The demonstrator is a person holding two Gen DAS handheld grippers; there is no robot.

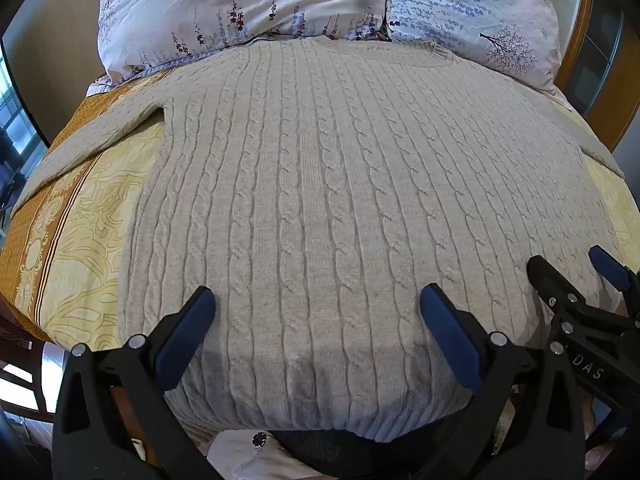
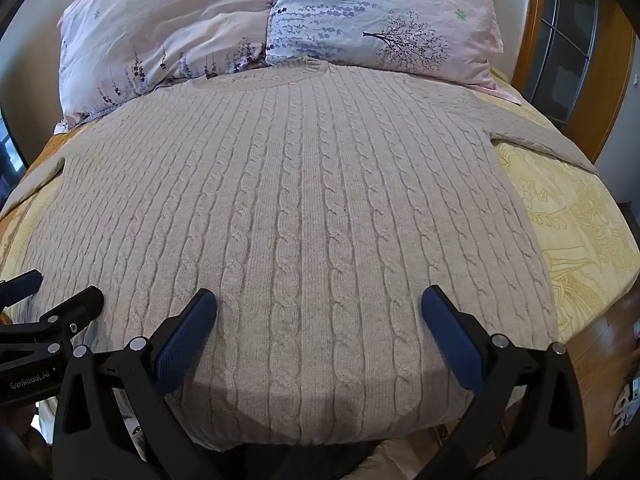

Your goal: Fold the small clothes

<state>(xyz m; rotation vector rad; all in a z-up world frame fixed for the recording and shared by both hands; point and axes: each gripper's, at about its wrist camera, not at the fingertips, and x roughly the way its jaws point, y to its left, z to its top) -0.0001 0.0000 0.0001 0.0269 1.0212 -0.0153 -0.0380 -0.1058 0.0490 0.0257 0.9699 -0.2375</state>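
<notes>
Two tongs, both yours, hang released above a beige cable-knit sweater (image 1: 320, 200) spread flat on a bed. Your left tongs (image 1: 318, 304) stand with blue pads wide apart and nothing between them, pointing steeply down at the lower half of the sweater; the hem lies just under and behind them, at the near edge of the bed. Your right tongs (image 2: 319, 304) are spread just as wide, equally empty, poised over the same garment beside the left pair. Ahead of both, the sweater's body runs away to its ribbed collar (image 2: 308, 66), which touches two floral pillows (image 2: 376, 24) at the far end. Out to the left of your left tongs, one sleeve (image 1: 76, 152) stretches sideways across the yellow patterned bedspread (image 1: 88, 248); out to the right of your right tongs, the other sleeve (image 2: 548, 140) does likewise. Beyond it, a wooden door frame (image 2: 596, 92) rises.
</notes>
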